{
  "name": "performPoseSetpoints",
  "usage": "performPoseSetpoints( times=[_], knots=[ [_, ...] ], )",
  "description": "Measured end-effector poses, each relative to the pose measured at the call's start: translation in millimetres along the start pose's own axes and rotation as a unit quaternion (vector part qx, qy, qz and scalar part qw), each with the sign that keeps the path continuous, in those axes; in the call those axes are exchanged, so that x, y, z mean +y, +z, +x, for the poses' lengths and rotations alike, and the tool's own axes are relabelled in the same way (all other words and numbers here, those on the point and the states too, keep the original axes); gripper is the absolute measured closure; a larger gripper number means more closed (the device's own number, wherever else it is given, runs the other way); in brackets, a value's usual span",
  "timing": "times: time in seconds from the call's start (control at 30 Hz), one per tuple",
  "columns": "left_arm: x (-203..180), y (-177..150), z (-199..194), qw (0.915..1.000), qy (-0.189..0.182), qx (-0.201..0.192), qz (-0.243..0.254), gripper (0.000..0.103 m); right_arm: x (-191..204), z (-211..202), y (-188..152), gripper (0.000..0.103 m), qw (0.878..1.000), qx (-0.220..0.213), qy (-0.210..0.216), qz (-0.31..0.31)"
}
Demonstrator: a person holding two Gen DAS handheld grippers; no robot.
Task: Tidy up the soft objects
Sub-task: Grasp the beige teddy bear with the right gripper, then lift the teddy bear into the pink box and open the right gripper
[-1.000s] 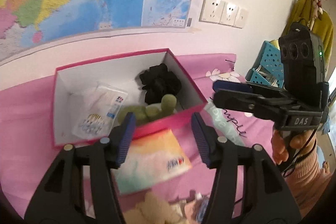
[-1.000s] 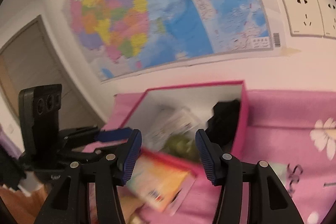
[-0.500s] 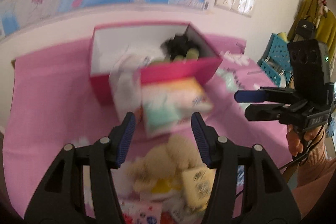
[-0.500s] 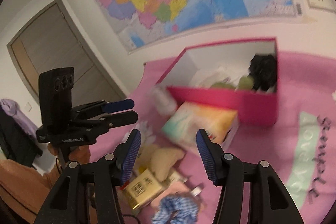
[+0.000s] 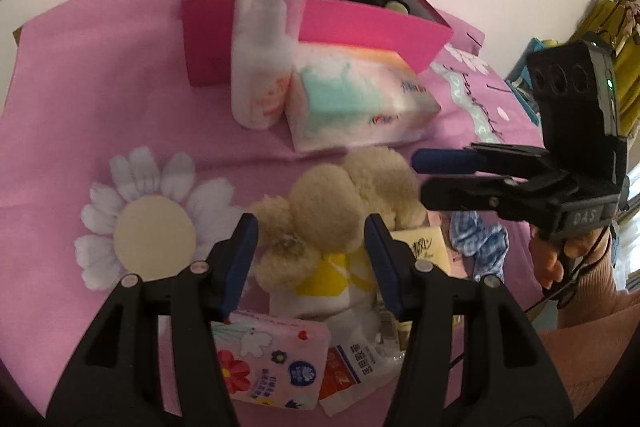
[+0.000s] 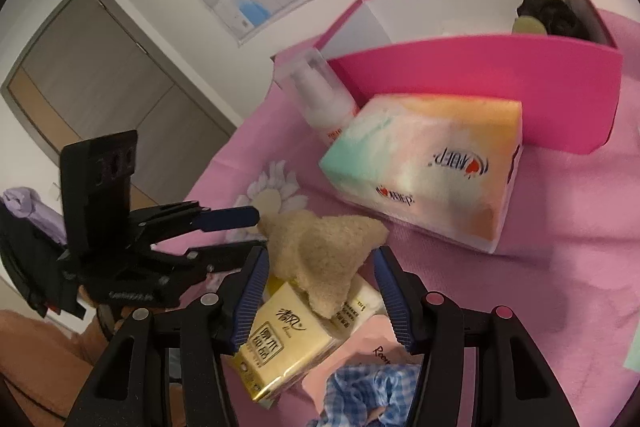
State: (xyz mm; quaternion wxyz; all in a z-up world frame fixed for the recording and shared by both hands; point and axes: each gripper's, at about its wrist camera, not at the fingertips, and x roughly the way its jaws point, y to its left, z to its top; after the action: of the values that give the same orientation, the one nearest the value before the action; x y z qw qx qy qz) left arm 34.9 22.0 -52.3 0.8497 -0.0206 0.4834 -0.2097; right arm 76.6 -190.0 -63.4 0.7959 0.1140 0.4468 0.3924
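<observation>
Now both hand-held grippers lowered from pink box point(image 5: 360, 27) to plush toy point(image 5: 332, 211), jaws wide, empty.

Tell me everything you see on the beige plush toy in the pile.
The beige plush toy is fuzzy, with rounded lobes and a yellow-and-white garment below. It lies atop small tissue packs on the pink cloth, in front of the pastel tissue box. The left gripper and right gripper, both open, straddle it without pressing.

The left gripper point(image 5: 310, 263) hangs with jaws apart above a beige plush toy point(image 5: 332, 215); ahead lies a tissue pack point(image 5: 360, 103) against the pink box point(image 5: 372, 31).
</observation>
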Motion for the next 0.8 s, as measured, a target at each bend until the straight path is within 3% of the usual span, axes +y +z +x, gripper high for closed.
performPoseSetpoints(
  times=[0.17, 0.23, 0.33, 0.47, 0.8],
  knots=[
    [-3.3, -1.7, 5.9, 0.9997, -0.023, 0.006, 0.0, 0.046, -6.5, 12.9, -0.9, 0.051, 1.0, 0.009, -0.001, 0.018],
    [-6.7, -1.0, 9.5, 0.9997, -0.023, 0.01, 0.003, 0.046, -7.7, 16.8, -0.8, 0.062, 1.0, 0.011, 0.006, 0.023],
    [-9.3, -0.4, 10.8, 0.9995, -0.028, 0.011, 0.007, 0.046, -7.6, 20.0, -1.8, 0.07, 1.0, 0.014, 0.001, 0.019],
    [-9.2, 0.4, 9.9, 0.9984, -0.055, 0.011, -0.001, 0.046, -5.2, 15.2, -4.0, 0.071, 1.0, 0.003, -0.001, 0.016],
    [-24.8, 9.8, -10.7, 0.9968, -0.074, -0.022, 0.02, 0.046, 16.5, -3.3, -3.3, 0.079, 0.999, -0.032, -0.001, -0.025]
  ],
)
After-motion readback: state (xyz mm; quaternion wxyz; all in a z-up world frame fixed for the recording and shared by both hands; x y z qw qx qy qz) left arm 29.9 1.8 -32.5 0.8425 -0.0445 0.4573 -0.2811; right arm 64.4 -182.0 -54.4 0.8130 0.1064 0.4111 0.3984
